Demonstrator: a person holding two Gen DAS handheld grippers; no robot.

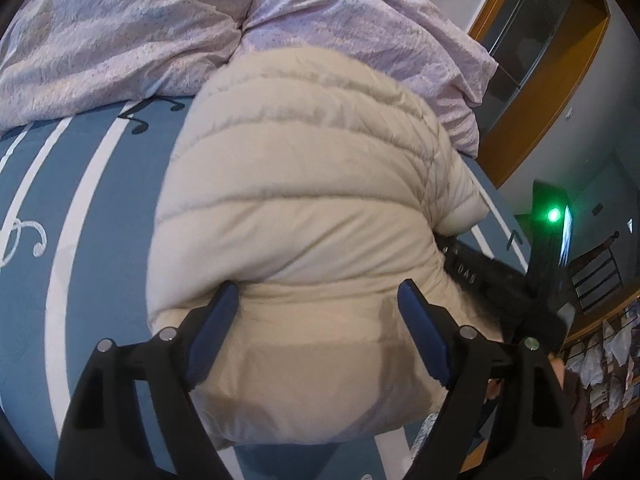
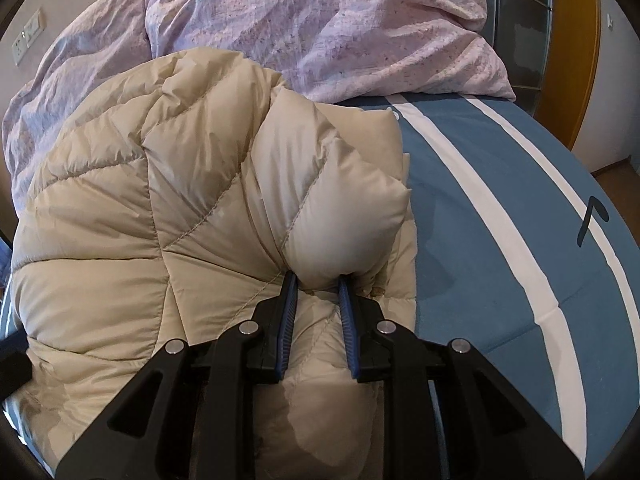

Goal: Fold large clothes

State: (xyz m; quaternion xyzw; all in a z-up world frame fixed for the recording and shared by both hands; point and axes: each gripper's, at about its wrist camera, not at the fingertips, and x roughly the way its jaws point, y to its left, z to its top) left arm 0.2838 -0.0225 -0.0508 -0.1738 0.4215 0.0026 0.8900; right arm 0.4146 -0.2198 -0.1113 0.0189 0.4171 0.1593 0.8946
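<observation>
One cream puffer jacket [image 2: 160, 208] lies bundled on my blue bed sheet [image 2: 480, 220], its far edge against two lilac pillows [image 2: 320, 28]. My right gripper [image 2: 316, 280] pinches a puffy fold of the jacket at its right edge, with open sheet beyond. My left gripper [image 1: 320, 292] stands spread wide over the jacket's near edge, pinching nothing, with bare striped sheet on its left.

left wrist: close, angled down over jacket [image 1: 304, 200] | right wrist: same | shared: jacket, bed [image 2: 480, 208]
</observation>
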